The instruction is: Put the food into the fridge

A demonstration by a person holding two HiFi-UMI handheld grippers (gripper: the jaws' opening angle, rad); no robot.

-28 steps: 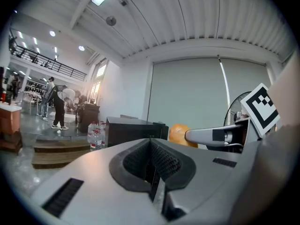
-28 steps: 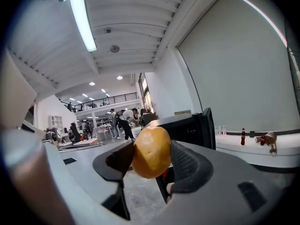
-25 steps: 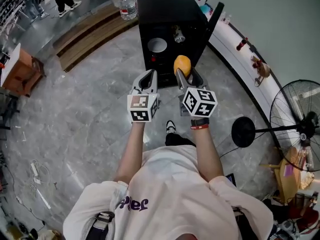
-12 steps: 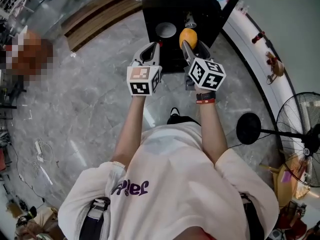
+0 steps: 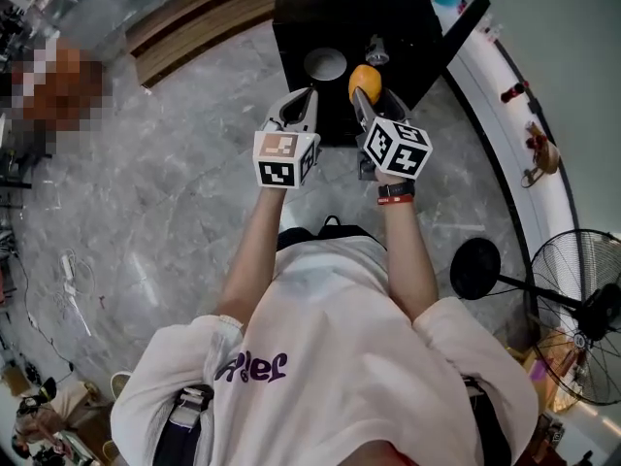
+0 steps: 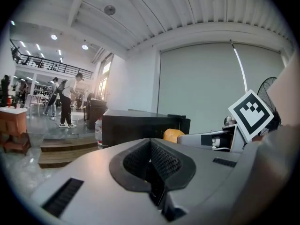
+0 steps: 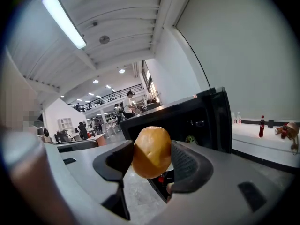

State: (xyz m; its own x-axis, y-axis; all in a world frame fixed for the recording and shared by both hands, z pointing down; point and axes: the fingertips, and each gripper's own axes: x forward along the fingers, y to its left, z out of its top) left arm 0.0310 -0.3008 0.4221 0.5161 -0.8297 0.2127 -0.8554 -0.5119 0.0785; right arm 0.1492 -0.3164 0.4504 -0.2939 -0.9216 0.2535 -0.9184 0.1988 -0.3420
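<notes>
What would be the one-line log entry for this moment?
left tool: shut, empty | right tool: shut on orange food | fridge: door open, ahead | food not yet inside

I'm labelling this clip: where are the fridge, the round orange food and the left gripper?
fridge (image 5: 340, 8), head view, its black top.
round orange food (image 7: 151, 152), right gripper view, its middle, between the jaws.
left gripper (image 6: 150, 159), left gripper view, where its shut jaws meet.

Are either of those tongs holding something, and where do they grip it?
The right tongs pinch a round orange food item by its opposite sides. The left tongs are shut, empty.
</notes>
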